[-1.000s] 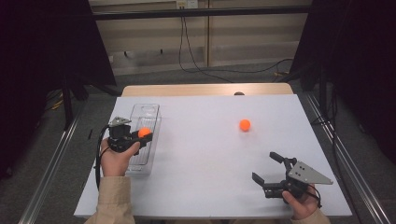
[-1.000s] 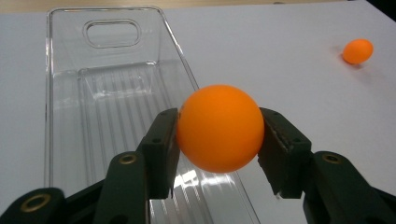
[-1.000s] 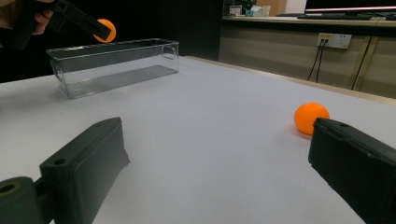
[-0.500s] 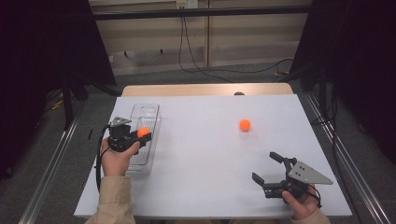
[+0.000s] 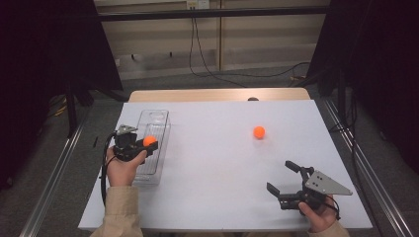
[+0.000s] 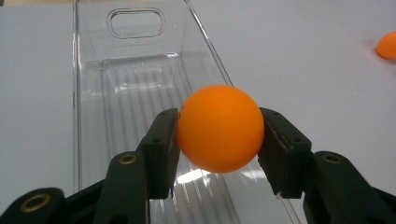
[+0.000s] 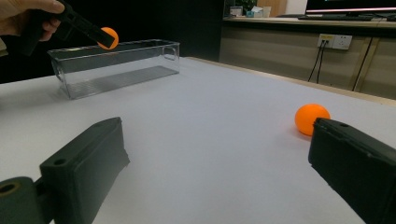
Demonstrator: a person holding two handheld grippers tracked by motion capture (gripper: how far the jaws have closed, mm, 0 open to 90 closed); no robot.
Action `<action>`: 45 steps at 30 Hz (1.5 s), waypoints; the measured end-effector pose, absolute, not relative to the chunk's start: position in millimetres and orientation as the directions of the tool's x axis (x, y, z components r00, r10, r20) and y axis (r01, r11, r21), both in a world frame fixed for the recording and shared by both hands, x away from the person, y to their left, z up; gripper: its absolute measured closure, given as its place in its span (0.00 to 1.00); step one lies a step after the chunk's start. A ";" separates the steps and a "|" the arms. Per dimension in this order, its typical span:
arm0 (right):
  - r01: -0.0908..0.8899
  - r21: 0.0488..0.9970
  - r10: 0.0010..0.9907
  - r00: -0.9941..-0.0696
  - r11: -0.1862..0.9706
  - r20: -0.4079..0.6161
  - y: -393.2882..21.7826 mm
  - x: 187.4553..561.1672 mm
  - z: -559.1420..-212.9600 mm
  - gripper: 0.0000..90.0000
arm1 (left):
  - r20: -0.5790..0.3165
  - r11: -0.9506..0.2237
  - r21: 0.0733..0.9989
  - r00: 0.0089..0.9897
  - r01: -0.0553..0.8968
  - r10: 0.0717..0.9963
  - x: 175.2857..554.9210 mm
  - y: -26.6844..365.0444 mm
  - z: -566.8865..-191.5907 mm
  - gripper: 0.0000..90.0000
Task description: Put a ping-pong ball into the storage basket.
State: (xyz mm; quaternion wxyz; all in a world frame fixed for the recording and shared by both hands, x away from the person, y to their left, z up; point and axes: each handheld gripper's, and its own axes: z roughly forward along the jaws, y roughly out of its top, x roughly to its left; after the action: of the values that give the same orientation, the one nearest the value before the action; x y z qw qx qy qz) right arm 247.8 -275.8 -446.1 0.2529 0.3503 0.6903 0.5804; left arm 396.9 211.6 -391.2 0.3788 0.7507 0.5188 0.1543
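Left gripper [image 6: 219, 130]: jaws clamped on an orange ball [image 6: 219, 128], one pad on each side at about its widest line. The ball sits between the pad tips, above the open top of the clear bin [image 6: 93, 116]; ribbed bin floor directly beneath and ahead of the jaws, handle cut-out at the far end.

Handling, judged: looks like a light, hollow, smooth sphere, stiff enough for this grip but prone to squirt out if pinched off-centre. Hold across the equator, as here, is the safe one. Likely to bounce or roll once let go, so a low release into the bin seems wise.

Right gripper [image 7: 219, 163]: jaws wide apart, nothing between them, resting low at the table [image 7: 210, 116]. Second orange ball [image 7: 312, 119] lies ahead of them, just beyond the tip of the right-hand jaw, well apart from the bin.

Views compared: left gripper view gives pad contact and bin ribs close up. Right gripper view gives the side-on height of the held ball over the bin rim. High view gives overall layout: bin, loose ball and both hands.
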 end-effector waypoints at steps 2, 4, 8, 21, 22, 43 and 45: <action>0.189 0.979 0.778 -0.626 0.080 0.057 -275.7 247.9 -446.2 0.04 | -0.162 -0.173 0.728 0.412 0.664 0.897 397.0 211.7 -391.5 0.56; 0.189 0.979 0.777 -0.627 0.081 0.057 -275.7 247.8 -446.2 0.04 | -0.160 -0.173 0.727 0.409 0.664 0.898 397.3 212.1 -392.0 0.56; 0.190 0.978 0.777 -0.627 0.081 0.057 -275.7 247.7 -446.1 0.04 | -0.155 -0.174 0.725 0.404 0.666 0.902 397.5 212.3 -392.7 0.56; 0.187 0.979 0.777 -0.628 0.081 0.055 -275.5 247.9 -446.2 0.04 | -0.152 -0.173 0.719 0.395 0.673 0.906 399.4 214.3 -396.8 0.56; 0.187 0.979 0.776 -0.628 0.082 0.055 -275.6 247.9 -446.1 0.04 | -0.153 -0.171 0.720 0.394 0.673 0.906 399.6 214.3 -397.1 0.56; 0.186 0.979 0.776 -0.629 0.082 0.054 -275.7 247.9 -446.1 0.04 | -0.150 -0.151 0.717 0.362 0.680 0.920 400.0 218.2 -399.5 0.51; 0.186 0.979 0.776 -0.629 0.083 0.054 -275.7 247.9 -446.1 0.04 | -0.154 -0.146 0.718 0.360 0.680 0.920 399.4 217.9 -399.1 0.50</action>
State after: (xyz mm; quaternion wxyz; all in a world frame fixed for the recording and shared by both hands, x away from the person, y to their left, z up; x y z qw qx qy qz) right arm 247.9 -275.7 -446.1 0.2539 0.3482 0.6906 0.5809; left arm 399.4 217.9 -399.1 0.3660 0.7391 0.5412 0.1638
